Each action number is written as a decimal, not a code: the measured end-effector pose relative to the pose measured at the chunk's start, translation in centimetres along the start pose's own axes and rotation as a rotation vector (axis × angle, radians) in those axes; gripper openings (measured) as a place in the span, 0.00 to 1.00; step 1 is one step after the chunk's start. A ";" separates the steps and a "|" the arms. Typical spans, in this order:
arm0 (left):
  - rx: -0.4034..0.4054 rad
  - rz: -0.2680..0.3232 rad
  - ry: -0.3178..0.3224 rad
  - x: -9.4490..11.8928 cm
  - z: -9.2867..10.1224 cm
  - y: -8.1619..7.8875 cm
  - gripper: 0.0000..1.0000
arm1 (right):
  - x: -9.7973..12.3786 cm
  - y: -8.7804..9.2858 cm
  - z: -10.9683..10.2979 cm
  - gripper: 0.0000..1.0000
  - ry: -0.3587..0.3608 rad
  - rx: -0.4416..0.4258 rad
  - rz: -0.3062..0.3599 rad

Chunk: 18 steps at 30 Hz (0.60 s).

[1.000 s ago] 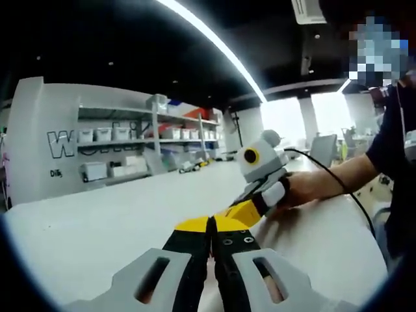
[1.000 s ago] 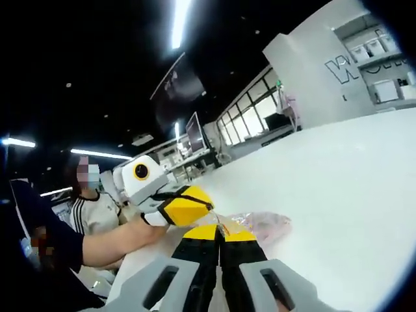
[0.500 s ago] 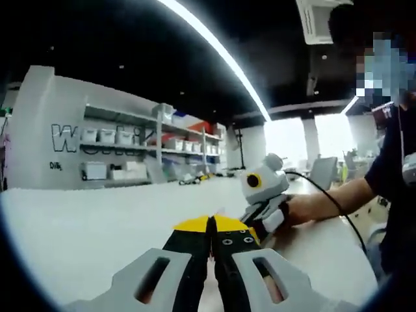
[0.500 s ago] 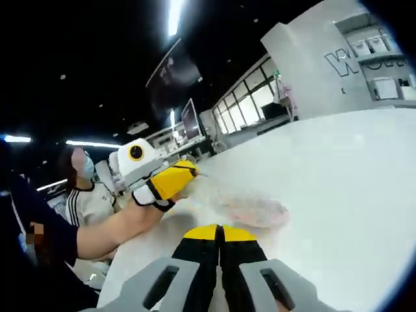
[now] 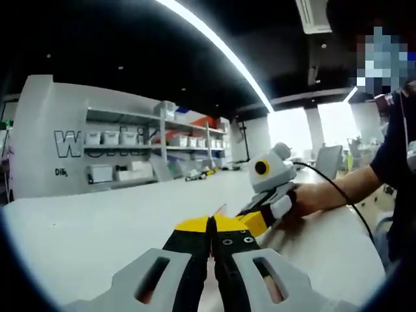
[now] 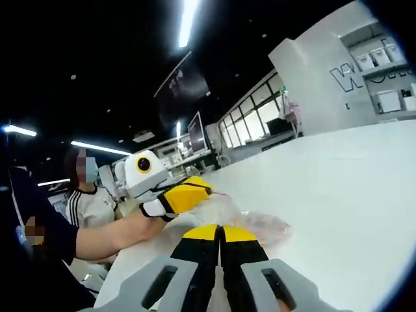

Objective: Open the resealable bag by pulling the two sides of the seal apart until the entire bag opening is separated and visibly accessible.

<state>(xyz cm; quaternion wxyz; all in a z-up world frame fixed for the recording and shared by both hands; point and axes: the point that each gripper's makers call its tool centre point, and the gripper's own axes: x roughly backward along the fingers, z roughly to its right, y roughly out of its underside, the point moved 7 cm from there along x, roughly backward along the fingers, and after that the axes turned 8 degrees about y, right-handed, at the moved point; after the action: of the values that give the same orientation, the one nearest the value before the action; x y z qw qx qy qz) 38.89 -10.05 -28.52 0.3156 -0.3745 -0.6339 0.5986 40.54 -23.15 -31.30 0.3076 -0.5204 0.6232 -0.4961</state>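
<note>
This looks like a lab or workshop in an open-plan office building, though the fisheye view blurs the far details. A long white table [image 5: 97, 221] runs toward metal shelving [image 5: 153, 140] stacked with white storage bins [image 5: 104, 136] beside a white wall panel [image 5: 45, 149] with large lettering. Long strip lights [image 5: 214, 45] cross a dark ceiling, large windows [image 6: 250, 120] line the far side, and a monitor [image 6: 197, 133] stands near a seated person [image 6: 91, 198].

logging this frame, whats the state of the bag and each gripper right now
resealable bag: lying on the white table, its near edge lifted towards the grippers; seal hard to make out
left gripper: jaws closed, apparently on the bag's edge
right gripper: jaws closed together; whether they pinch the bag cannot be told
</note>
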 end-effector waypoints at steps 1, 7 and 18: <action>-0.006 -0.004 -0.004 0.0 0.0 0.0 0.00 | 0.0 0.0 0.0 0.00 -0.001 -0.003 0.002; -0.006 -0.005 0.000 0.0 -0.1 0.0 0.00 | -0.1 -0.1 0.1 0.00 0.000 -0.012 0.004; -0.037 -0.028 -0.004 -0.2 0.0 0.2 0.00 | -0.1 -0.3 0.1 0.14 -0.003 -0.010 0.023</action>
<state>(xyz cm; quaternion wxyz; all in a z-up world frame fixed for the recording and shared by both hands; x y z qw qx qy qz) 39.00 -10.20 -28.74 0.3156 -0.3701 -0.6509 0.5829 40.69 -23.09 -31.09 0.3118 -0.5154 0.6312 -0.4886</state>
